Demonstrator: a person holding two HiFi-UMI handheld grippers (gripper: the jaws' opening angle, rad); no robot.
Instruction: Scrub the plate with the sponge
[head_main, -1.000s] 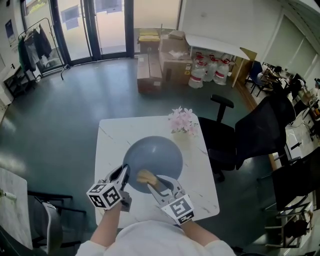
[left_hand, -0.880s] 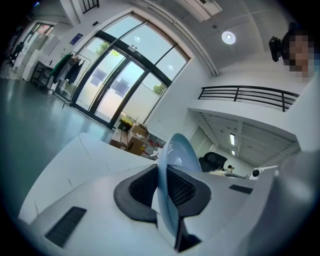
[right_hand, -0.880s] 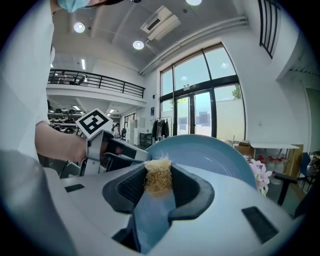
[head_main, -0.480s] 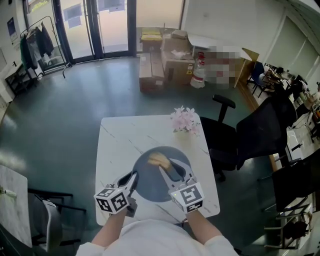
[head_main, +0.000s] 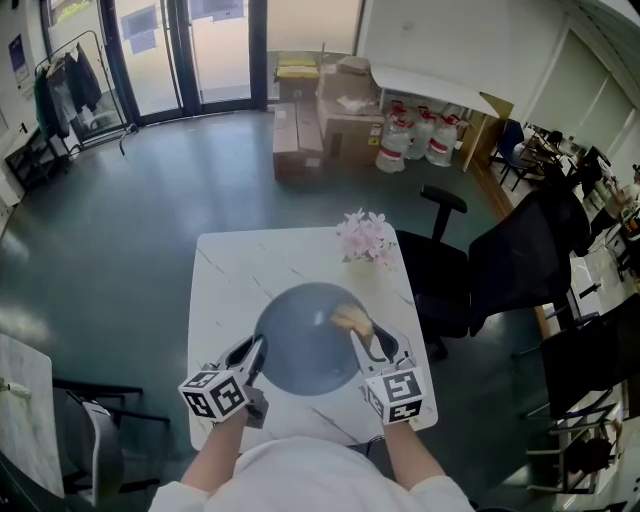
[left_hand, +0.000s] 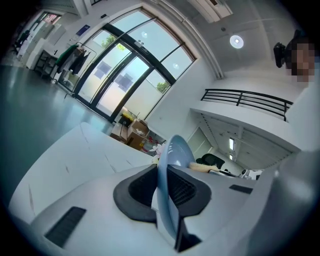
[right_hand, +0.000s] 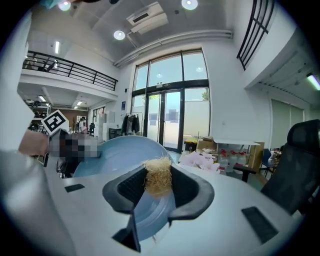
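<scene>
Pinching the tan fibrous sponge (head_main: 350, 320) in my right gripper (head_main: 372, 345) at the right of the round blue-grey plate (head_main: 300, 358), left gripper (head_main: 254, 352) clamping its lower-left rim, and the bare face lies leftward!

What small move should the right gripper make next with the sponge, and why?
Probably sweep the sponge leftward across the plate. The right gripper holds it near the plate's right edge, so most of the plate's face lies to its left. The left gripper is shut on the rim, which should steady the plate for the stroke.
</scene>
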